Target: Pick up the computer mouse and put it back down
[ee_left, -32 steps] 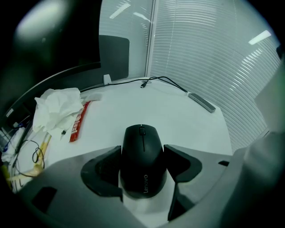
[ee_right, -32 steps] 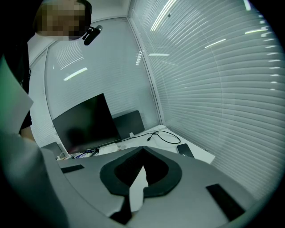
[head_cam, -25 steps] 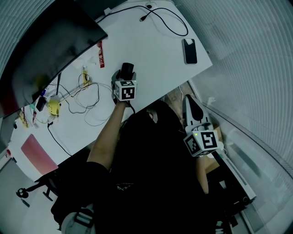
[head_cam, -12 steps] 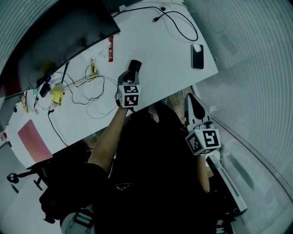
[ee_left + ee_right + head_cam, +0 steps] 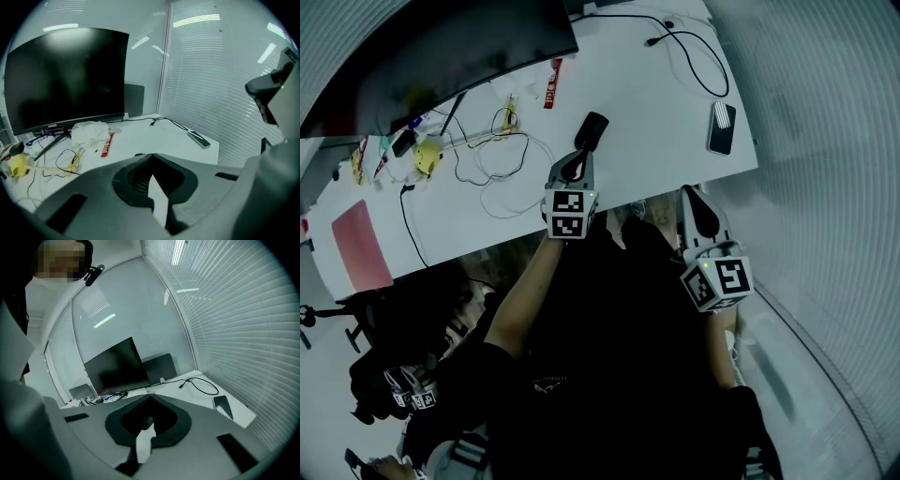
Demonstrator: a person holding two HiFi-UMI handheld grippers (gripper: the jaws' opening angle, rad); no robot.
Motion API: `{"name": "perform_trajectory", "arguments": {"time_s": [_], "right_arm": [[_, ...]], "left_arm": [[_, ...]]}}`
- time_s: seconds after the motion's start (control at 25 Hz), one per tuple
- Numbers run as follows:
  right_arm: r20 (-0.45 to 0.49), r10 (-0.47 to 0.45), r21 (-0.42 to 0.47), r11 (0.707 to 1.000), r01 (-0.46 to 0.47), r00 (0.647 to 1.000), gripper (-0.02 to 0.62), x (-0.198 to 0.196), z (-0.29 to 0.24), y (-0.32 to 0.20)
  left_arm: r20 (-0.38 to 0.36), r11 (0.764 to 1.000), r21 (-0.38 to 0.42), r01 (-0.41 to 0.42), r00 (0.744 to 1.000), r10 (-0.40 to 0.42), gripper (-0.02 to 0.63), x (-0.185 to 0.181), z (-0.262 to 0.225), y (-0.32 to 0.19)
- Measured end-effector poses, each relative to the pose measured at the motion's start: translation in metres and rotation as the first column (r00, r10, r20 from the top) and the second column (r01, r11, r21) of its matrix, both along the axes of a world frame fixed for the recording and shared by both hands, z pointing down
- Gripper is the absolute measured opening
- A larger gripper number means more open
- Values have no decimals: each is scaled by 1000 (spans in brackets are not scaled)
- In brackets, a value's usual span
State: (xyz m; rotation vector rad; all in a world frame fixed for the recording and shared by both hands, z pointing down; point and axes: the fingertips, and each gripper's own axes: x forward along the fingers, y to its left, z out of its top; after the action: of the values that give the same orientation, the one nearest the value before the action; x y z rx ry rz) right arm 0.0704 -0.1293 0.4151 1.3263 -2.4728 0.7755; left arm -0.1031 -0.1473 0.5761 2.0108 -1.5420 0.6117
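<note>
The black computer mouse (image 5: 592, 129) lies on the white desk (image 5: 656, 112), just beyond my left gripper (image 5: 578, 155). That gripper hangs above the desk with its jaws shut and nothing between them. In the left gripper view the closed jaws (image 5: 152, 155) hide nearly all of the mouse. My right gripper (image 5: 689, 197) is held off the desk's near edge, close to the person's body. Its jaws (image 5: 150, 397) are shut and empty too.
A dark monitor (image 5: 441, 47) stands along the desk's far side. A phone (image 5: 721, 127) and a black cable (image 5: 694, 52) lie at the right end. Tangled wires (image 5: 502, 159), a yellow object (image 5: 427, 155), a red packet (image 5: 551, 84) and a pink pad (image 5: 358, 246) lie to the left.
My left gripper, which stood around the mouse, has let it go, lifted back from it and shut its jaws. The mouse stays on the desk. The right gripper has hardly moved.
</note>
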Motion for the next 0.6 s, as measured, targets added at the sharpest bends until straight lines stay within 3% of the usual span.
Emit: {"name": "perform_trajectory", "arguments": {"time_s": [0.28, 0.6], "right_arm": [[33, -127, 15, 992, 126, 991, -1, -16, -5, 5], [58, -249, 56, 968, 246, 967, -2, -16, -3, 34]], "left_arm": [[-38, 987, 144, 75, 997, -70, 6, -3, -68, 20], [-63, 950, 258, 175, 984, -165, 6, 5, -111, 74]]}}
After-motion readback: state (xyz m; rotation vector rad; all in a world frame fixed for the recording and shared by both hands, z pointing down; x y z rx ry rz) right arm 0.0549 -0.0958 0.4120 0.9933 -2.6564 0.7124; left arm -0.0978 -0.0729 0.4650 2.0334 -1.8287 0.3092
